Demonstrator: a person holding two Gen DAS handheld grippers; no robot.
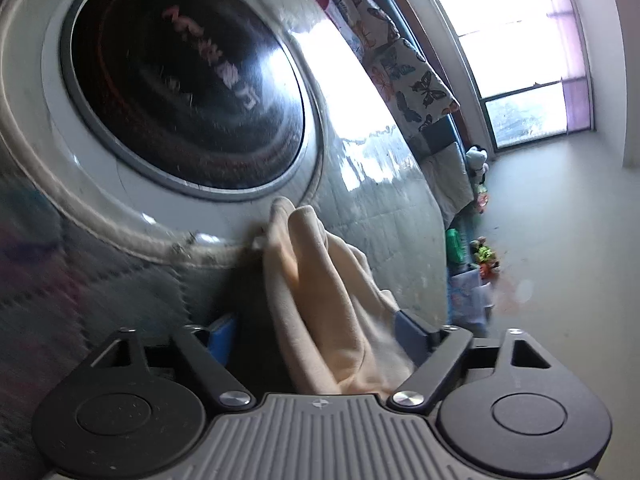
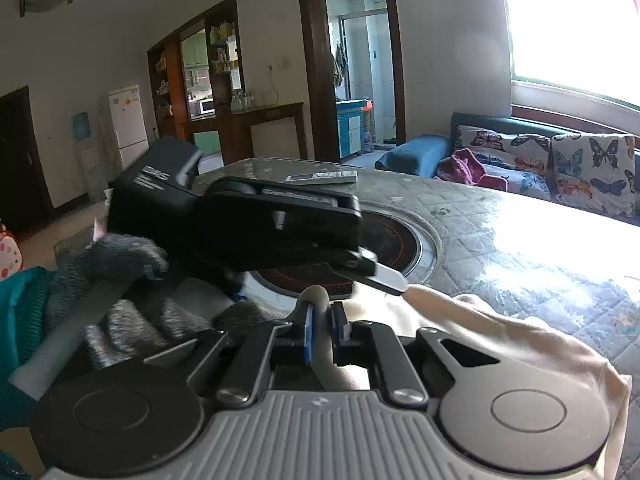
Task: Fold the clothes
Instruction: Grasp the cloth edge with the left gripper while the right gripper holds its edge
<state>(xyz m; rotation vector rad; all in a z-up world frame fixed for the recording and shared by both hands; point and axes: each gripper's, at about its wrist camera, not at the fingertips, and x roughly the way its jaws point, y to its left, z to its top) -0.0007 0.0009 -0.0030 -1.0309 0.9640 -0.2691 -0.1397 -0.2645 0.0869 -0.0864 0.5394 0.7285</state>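
A cream garment hangs bunched between the wide-apart fingers of my left gripper, above a quilted table cover. The left view is tilted sideways. In the right wrist view my right gripper is shut on a fold of the same cream garment, which drapes to the right over the gripper body. The left gripper, held in a grey-gloved hand, crosses just above and touches the cloth with its fingertip.
A table with a quilted cover carries a round black inset hob and a remote control. A sofa with butterfly cushions stands under the window. A fridge stands far left.
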